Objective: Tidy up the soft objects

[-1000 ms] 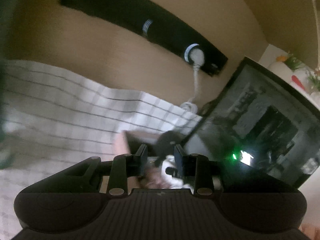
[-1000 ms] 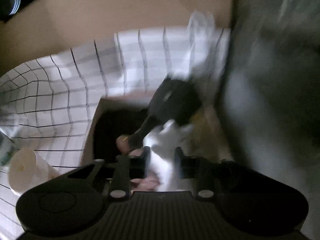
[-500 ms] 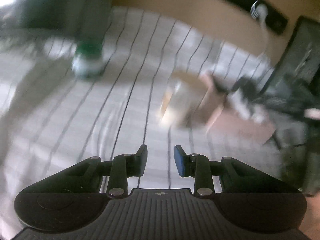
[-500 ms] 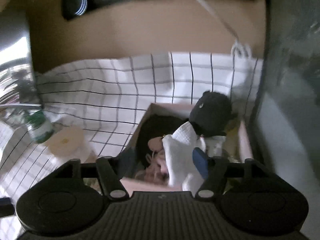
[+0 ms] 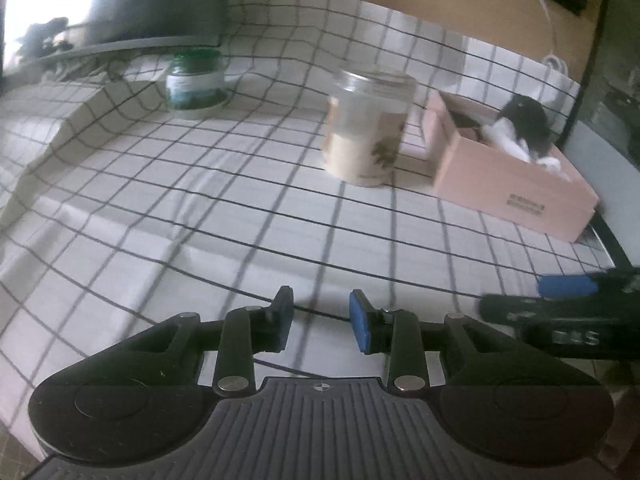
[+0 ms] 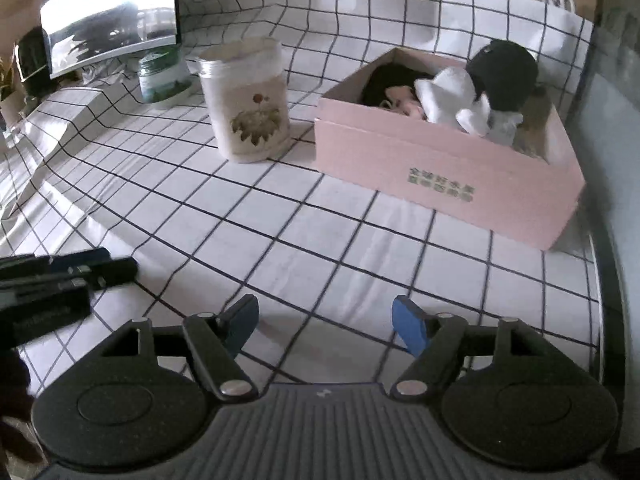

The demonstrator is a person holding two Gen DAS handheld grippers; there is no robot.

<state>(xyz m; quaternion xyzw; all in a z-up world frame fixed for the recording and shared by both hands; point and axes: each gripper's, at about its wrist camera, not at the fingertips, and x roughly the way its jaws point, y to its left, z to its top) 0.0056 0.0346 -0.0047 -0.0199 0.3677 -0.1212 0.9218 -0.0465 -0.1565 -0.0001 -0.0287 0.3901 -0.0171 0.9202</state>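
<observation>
Fingers of both the left gripper (image 5: 320,316) and right gripper (image 6: 325,322) are standing apart and empty, the right's having just been opening, and we are finding the soft items (image 6: 460,100) sitting in the pink box (image 6: 440,164) and none lying loose on the checked cloth (image 6: 280,232), so we are judging the task nearly finished

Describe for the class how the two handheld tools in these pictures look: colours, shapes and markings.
Both are black. The left tool has two short fingers with blue pads on hinged arms with silver pivot pins, over two round housings and a ribbed centre plate bearing a small cross mark. The right tool matches, and its side bears blurred white lettering in the left view.
</observation>
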